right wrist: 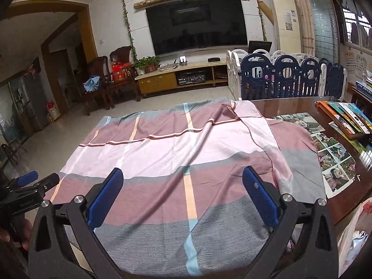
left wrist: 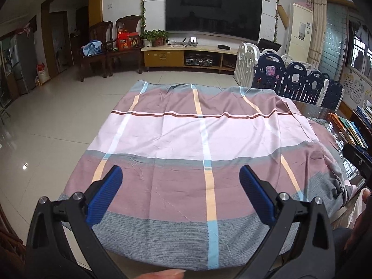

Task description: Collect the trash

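Observation:
A plaid cloth (left wrist: 186,139) in pink, mauve and grey covers the table; it also shows in the right wrist view (right wrist: 174,153). I see no loose trash on it. My left gripper (left wrist: 181,174) is open and empty above the cloth's near part. My right gripper (right wrist: 183,179) is open and empty above the near part too. The left gripper also shows at the left edge of the right wrist view (right wrist: 34,181). A white plastic bag (right wrist: 355,237) with red print hangs at the table's near right corner, partly cut off.
The bare glass tabletop (right wrist: 290,107) with photos (right wrist: 334,158) under it lies to the right. Books (right wrist: 348,118) are stacked at the far right. A blue and white playpen fence (right wrist: 283,79) stands behind the table. Tiled floor (left wrist: 46,127) lies to the left.

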